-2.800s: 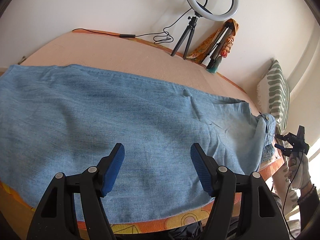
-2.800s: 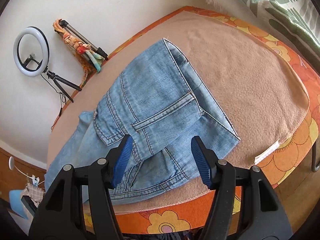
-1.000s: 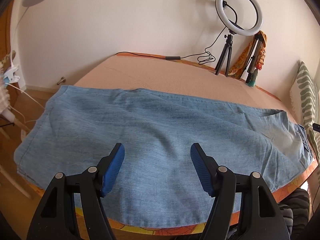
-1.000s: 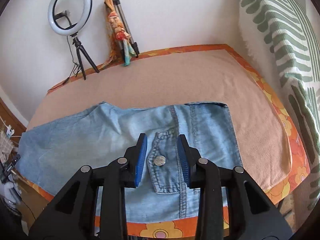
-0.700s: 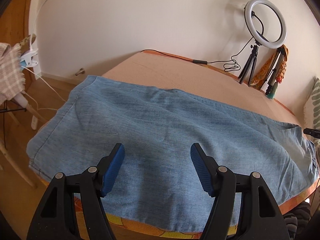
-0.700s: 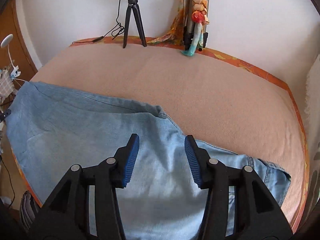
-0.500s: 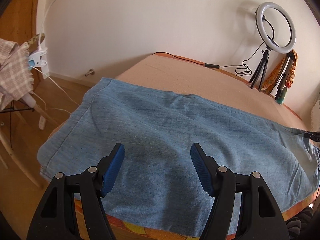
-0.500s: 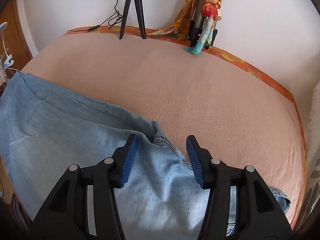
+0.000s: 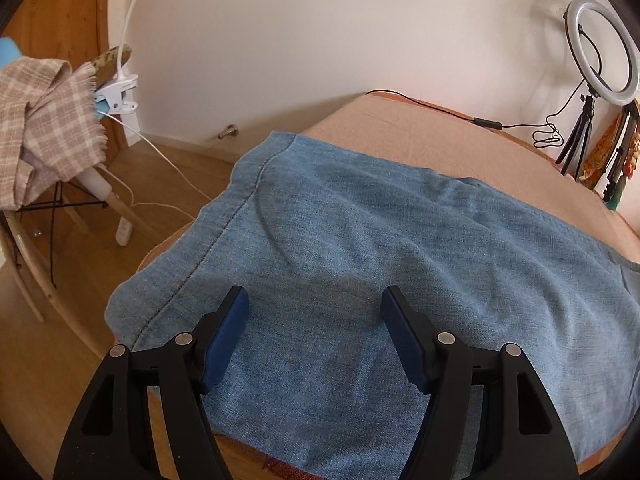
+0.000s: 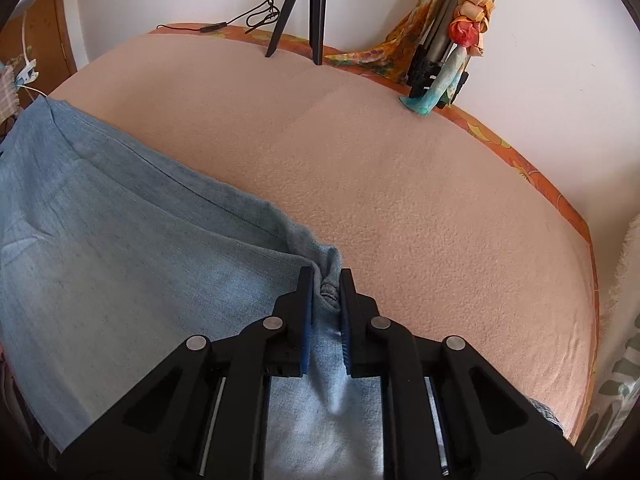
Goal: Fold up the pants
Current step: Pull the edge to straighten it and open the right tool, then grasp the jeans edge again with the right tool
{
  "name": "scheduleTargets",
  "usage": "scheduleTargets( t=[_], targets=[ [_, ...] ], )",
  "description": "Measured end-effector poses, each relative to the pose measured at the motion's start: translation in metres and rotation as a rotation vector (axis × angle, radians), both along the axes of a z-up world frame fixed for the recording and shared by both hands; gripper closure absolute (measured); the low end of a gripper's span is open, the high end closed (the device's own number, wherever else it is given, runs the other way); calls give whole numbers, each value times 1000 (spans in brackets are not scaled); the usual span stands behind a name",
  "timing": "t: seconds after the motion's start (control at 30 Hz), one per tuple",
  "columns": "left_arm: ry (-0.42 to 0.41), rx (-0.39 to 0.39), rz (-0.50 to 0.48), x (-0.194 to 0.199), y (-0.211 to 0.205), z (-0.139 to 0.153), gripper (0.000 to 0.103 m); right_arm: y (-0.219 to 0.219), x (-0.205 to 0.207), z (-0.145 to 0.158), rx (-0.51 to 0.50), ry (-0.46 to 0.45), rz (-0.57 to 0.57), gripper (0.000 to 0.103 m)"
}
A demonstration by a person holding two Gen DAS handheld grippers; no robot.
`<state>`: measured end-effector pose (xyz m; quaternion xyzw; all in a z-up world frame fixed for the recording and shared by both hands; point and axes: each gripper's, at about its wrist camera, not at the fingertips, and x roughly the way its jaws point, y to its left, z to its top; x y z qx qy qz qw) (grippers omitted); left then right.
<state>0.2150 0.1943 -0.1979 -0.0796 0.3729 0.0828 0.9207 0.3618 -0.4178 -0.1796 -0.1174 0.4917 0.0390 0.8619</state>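
Pants (image 9: 400,264) spread along near edge of table (image 10: 400,168), hems at left end; right gripper (image 10: 325,284) pinched on far-edge fabric, left gripper (image 9: 314,320) wide open, empty; advised: grip leg edge likewise, lift evenly.

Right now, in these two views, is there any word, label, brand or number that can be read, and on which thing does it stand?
None: no readable text in either view.
The jeans show only denim and seams.
The ring light, the tripod and the pink cover bear no print.
The left gripper and right gripper carry no marking.
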Motion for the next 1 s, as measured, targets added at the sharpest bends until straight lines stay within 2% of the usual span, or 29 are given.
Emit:
scheduleTargets(
  t=[0.13, 0.2, 0.23, 0.37, 0.47, 0.5, 0.57, 0.6, 0.63, 0.67, 0.77, 0.9, 1.0],
  targets=[
    [1, 2, -7, 2, 2, 1, 34, -8, 7, 19, -32, -50, -8, 97],
    [-3, 10, -12, 2, 1, 0, 34, -23, 20, 24, 10, -56, -48, 98],
    [-5, 13, -14, 2, 1, 0, 34, -29, 26, 22, 36, -50, -63, 98],
    [1, 13, -22, 3, 0, 0, 34, -24, 43, -8, -30, 13, -63, 98],
    [7, 14, -26, 3, -1, 1, 34, -26, 50, -17, -1, 83, -75, 96],
    [7, 14, -27, 3, 0, 0, 34, -26, 50, -13, 4, 82, -76, 95],
    [7, 9, -29, 3, 0, 1, 34, -25, 47, 3, -6, 55, -85, 78],
    [7, 2, -30, 3, 1, 2, 34, -22, 43, 14, -7, 25, -81, 73],
    [7, -8, -30, 2, 2, 3, 34, -17, 40, 25, -2, -7, -67, 67],
    [1, -19, -28, 0, 3, 5, 34, -10, 37, 35, 19, -32, -39, 65],
    [-37, -46, -14, -9, 7, 14, 34, 23, 36, 52, 112, -49, 86, 65],
    [-61, -67, 5, -20, 13, 23, 34, 89, 47, 43, 205, 3, 282, 65],
    [-65, -68, 6, -28, 16, 27, 34, 135, 61, 24, 213, 54, 394, 65]
  ],
)
